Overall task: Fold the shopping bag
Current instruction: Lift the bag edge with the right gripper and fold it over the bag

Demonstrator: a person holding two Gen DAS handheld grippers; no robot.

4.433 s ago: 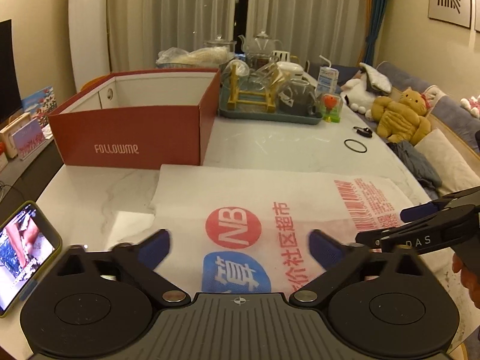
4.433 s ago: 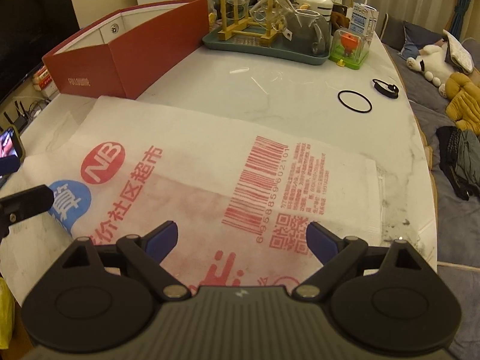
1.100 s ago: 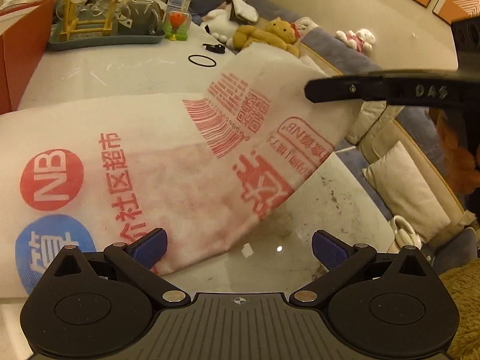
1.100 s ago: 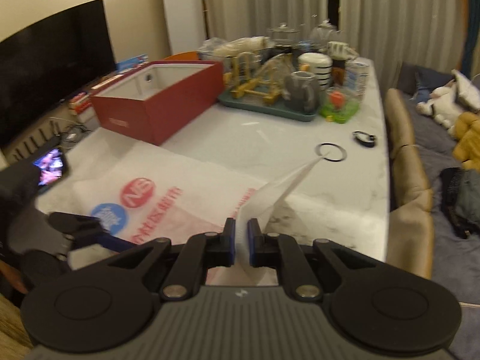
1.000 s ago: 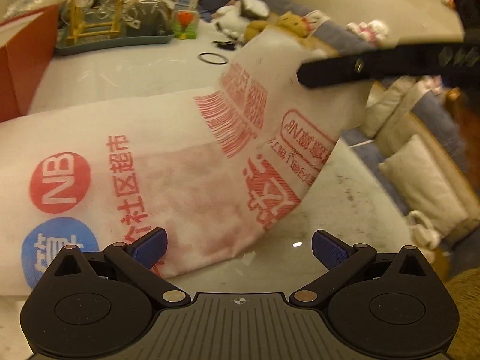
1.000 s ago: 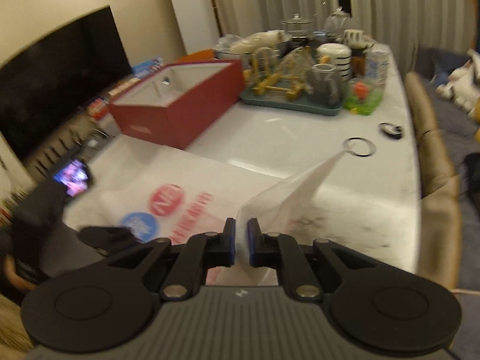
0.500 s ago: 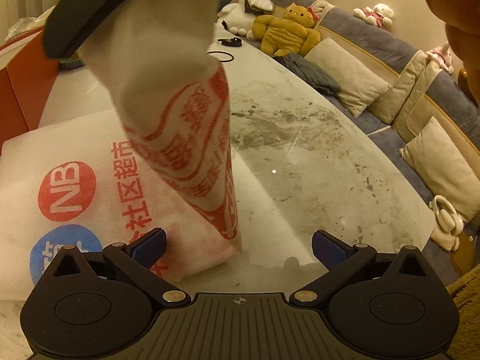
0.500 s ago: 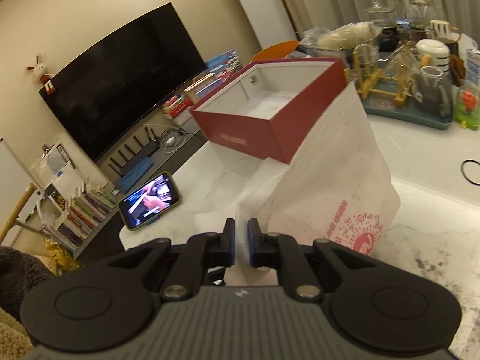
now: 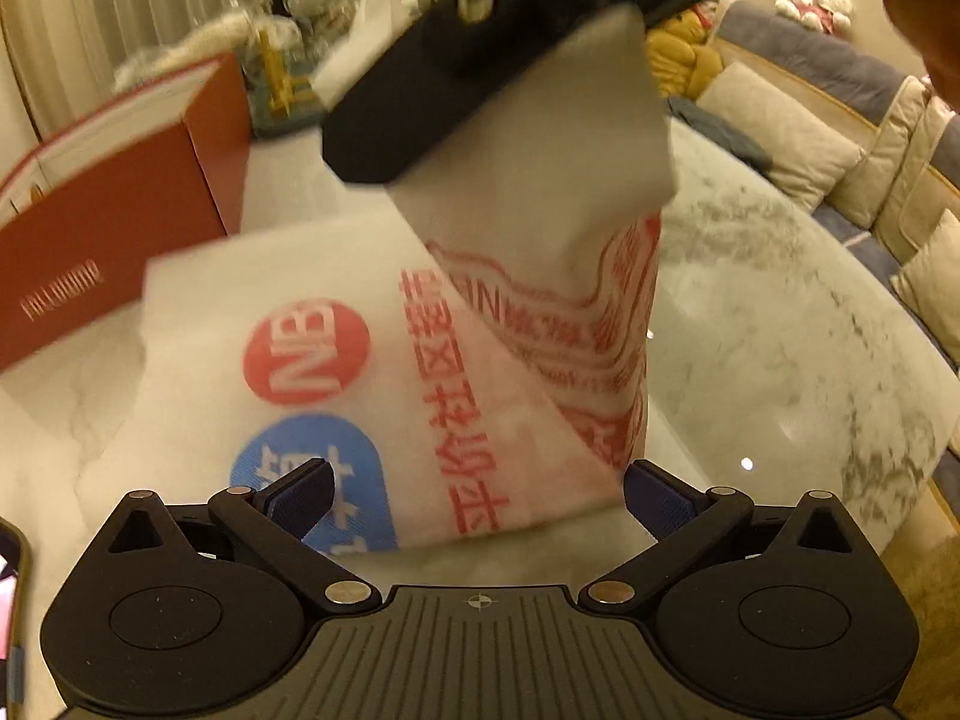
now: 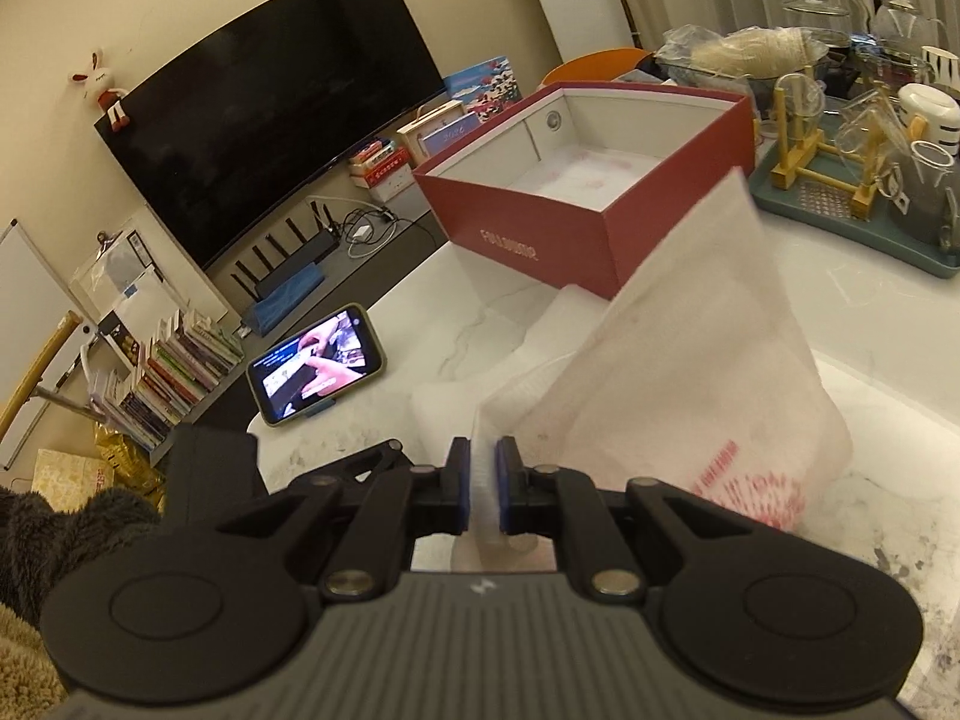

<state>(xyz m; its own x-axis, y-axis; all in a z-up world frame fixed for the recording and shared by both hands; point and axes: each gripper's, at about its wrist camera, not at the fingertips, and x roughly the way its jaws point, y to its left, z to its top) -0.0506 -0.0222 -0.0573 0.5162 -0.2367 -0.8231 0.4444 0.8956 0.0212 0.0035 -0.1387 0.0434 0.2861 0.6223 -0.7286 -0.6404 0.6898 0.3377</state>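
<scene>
A white shopping bag with red and blue print lies on the marble table. Its right end is lifted and carried over the flat part, hanging as a curved sheet. My right gripper is shut on that lifted edge, and its dark body looms at the top of the left wrist view. My left gripper is open, low at the bag's near edge. Its left pad is over the blue logo, its right pad just past the fold.
A red open box stands beyond the bag on the left. A teal tray with glassware and a wooden rack sits at the back. A phone showing a video leans near the table's left edge. A sofa with cushions runs along the right.
The right gripper lifted the bag's right end and swept it leftward over the flat part. The left gripper stayed open and shifted slightly along the near edge.
</scene>
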